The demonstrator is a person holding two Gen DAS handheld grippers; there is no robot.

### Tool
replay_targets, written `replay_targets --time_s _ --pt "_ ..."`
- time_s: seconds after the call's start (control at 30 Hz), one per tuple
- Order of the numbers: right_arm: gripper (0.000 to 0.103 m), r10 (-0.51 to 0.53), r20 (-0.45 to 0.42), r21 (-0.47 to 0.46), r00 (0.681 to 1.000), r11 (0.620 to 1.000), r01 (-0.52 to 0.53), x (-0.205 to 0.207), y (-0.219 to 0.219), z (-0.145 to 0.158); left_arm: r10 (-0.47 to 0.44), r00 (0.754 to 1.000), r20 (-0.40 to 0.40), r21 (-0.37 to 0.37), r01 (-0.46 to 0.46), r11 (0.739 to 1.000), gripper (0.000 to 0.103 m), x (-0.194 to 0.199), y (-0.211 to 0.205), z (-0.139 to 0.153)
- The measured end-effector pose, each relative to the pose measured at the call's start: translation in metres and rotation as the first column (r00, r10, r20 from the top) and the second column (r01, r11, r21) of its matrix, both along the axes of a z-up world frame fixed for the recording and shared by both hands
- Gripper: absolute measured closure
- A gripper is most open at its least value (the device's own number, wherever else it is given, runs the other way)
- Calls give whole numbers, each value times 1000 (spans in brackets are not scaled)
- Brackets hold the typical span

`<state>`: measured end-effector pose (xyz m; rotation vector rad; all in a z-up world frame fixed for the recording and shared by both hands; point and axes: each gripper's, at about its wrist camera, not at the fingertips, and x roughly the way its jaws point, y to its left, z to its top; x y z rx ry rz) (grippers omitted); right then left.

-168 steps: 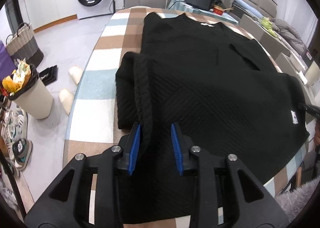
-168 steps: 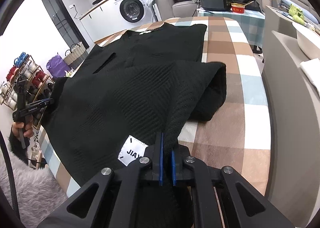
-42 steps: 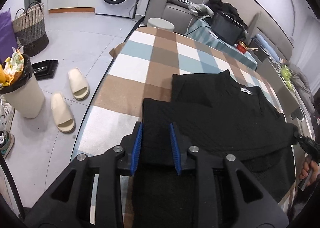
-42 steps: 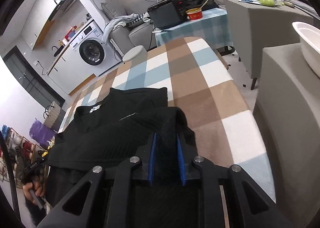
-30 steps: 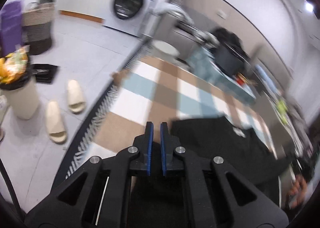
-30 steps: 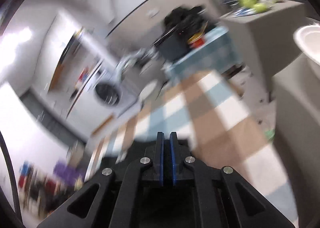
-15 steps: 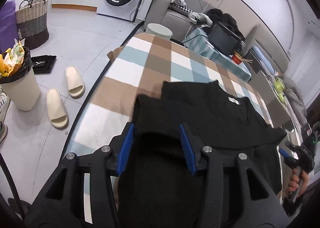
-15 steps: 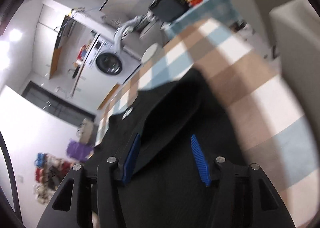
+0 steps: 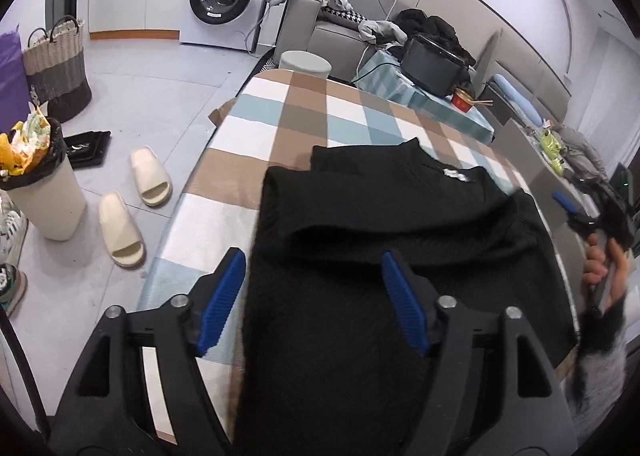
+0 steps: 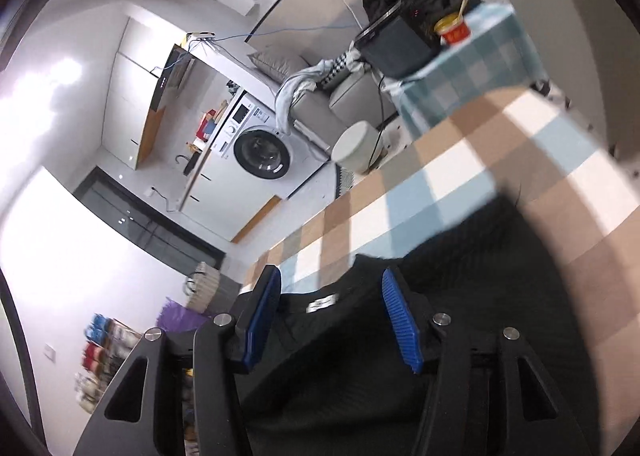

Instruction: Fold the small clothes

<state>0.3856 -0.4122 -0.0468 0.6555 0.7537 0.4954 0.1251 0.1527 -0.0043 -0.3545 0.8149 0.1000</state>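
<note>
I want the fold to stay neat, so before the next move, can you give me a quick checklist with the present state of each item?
1. Left gripper let go: ok, jaws have just been opening, pads clear of the black sweater.
2. Right gripper let go: ok, jaws have just been opening, nothing pinched.
3. Bottom part folded up over the sweater: ok.
4. Sweater fully on the checked tablecloth: cannot tell, near edge hidden.
5. White neck label uncovered: ok.

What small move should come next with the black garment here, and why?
Probably draw both grippers back toward the near hem for another fold. The left gripper and right gripper have just been opening and grip nothing, while the black garment lies folded over itself on the checked cloth, though long toward the camera.
</note>
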Motion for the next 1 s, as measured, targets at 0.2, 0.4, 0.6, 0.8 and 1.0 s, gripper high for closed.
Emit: replay_targets --time_s 0.2,0.4,0.6,0.8,1.0 --pt "46 -58 -25 -121 998 991 54 -22 -29 -6 -72 994 -81 66 77 995 34 9 0 -15" --pt "46 -84 -64 -165 994 984 73 -33 -54 -20 -70 994 -88 169 84 982 34 49 5 -20" --pt "46 -125 -81 -187 989 976 109 -34 -65 -19 52 998 35 90 -55 994 34 111 39 -10" --pt "46 -122 -102 -276 987 957 90 -36 -70 -21 46 999 19 24 -46 999 34 113 52 -14" --pt "46 -104 -116 -312 988 948 64 1 -57 -31 2 1000 -17 78 0 997 34 99 40 -20"
